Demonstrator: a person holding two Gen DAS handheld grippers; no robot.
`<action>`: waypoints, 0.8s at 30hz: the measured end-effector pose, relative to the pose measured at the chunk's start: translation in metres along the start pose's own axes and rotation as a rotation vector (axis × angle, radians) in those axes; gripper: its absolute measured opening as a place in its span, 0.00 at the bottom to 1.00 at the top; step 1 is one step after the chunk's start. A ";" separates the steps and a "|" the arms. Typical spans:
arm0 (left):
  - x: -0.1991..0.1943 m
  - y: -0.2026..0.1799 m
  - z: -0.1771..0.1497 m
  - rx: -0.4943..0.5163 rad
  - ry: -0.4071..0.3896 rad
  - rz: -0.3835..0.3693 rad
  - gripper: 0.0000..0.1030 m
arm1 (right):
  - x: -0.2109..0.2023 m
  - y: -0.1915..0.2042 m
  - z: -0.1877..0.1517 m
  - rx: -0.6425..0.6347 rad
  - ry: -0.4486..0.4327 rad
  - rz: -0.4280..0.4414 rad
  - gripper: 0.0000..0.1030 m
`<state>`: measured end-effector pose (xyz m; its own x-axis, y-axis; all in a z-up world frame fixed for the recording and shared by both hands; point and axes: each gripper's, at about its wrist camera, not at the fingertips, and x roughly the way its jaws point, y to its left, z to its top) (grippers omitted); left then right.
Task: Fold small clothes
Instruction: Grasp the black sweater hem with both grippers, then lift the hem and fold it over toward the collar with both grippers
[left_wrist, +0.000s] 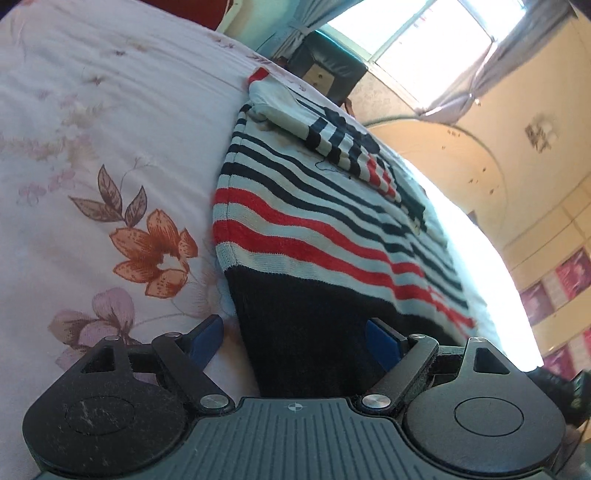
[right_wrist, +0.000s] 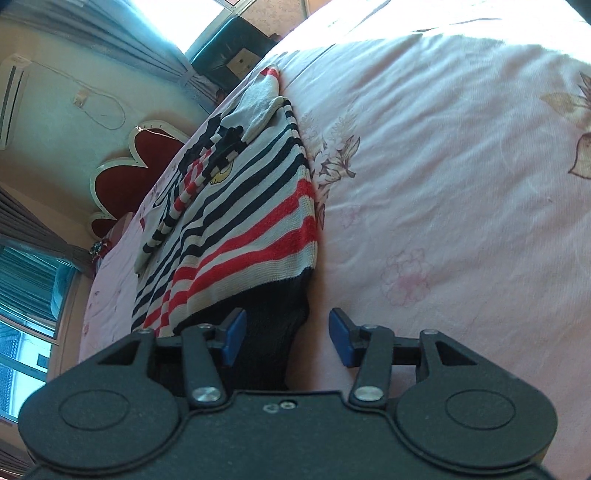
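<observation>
- On the bed (left_wrist: 110, 129) lies the striped sweater (left_wrist: 314, 229), sleeves tucked in.
- Left gripper (left_wrist: 295, 341) and right gripper (right_wrist: 286, 338) gape, each straddling a dark hem corner (nothing pinched).
- Next, probably: clamp both corners, fold hem toward collar.

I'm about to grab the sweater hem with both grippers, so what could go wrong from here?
1. Each gripper, left and right, straddles a hem corner of the sweater with one pad over the bedsheet; closing may pinch sheet too.
2. The sleeves lie loose on top and may slide off when lifted.
</observation>
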<state>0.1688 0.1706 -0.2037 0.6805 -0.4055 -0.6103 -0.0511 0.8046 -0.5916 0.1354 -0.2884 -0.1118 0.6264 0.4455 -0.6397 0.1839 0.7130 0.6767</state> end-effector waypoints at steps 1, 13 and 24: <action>0.000 0.006 0.002 -0.040 0.007 -0.033 0.75 | 0.001 -0.002 0.001 0.014 0.002 0.016 0.47; 0.054 0.024 0.020 -0.186 0.083 -0.244 0.57 | 0.047 0.012 0.013 0.016 0.097 0.134 0.33; 0.004 0.003 0.025 -0.044 -0.087 -0.228 0.04 | 0.008 0.044 0.008 -0.211 0.000 0.112 0.06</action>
<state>0.1896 0.1816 -0.1949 0.7385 -0.5340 -0.4116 0.0806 0.6761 -0.7324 0.1547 -0.2581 -0.0845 0.6343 0.5282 -0.5646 -0.0490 0.7563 0.6524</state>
